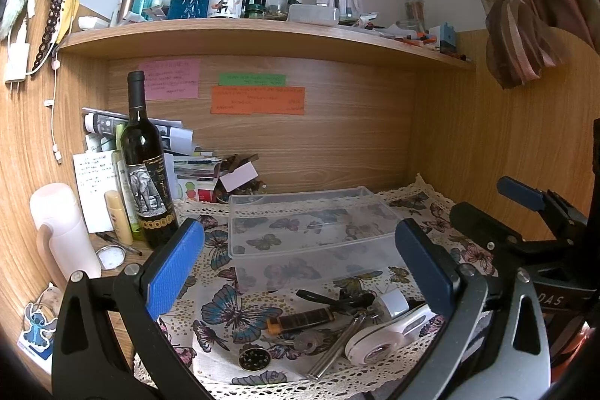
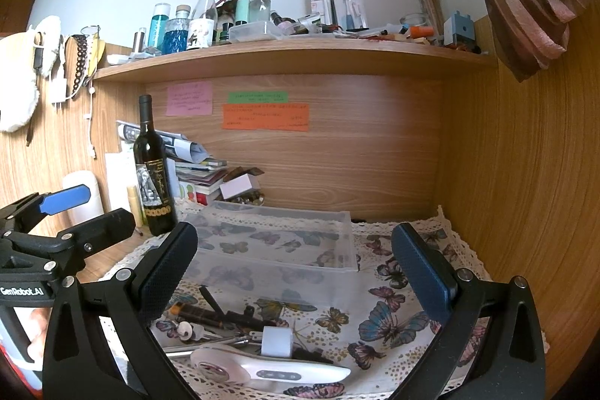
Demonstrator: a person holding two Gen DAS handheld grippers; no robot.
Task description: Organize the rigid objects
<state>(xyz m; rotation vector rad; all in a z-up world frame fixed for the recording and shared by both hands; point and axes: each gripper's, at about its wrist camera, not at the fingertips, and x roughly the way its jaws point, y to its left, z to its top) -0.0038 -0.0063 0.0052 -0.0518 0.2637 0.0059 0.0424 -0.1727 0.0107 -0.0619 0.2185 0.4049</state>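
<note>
Both tools, left (image 1: 300, 272) and right (image 2: 296, 272), hang released and empty. A clear plastic box (image 1: 311, 223) sits on the bench; small items (image 1: 337, 325) lie just in front of it.

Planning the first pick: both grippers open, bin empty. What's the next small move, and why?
Probably lower the right gripper onto the white handheld device: it lies nearest, between its open fingers, loose on the cloth, and the clear bin behind holds nothing.
</note>
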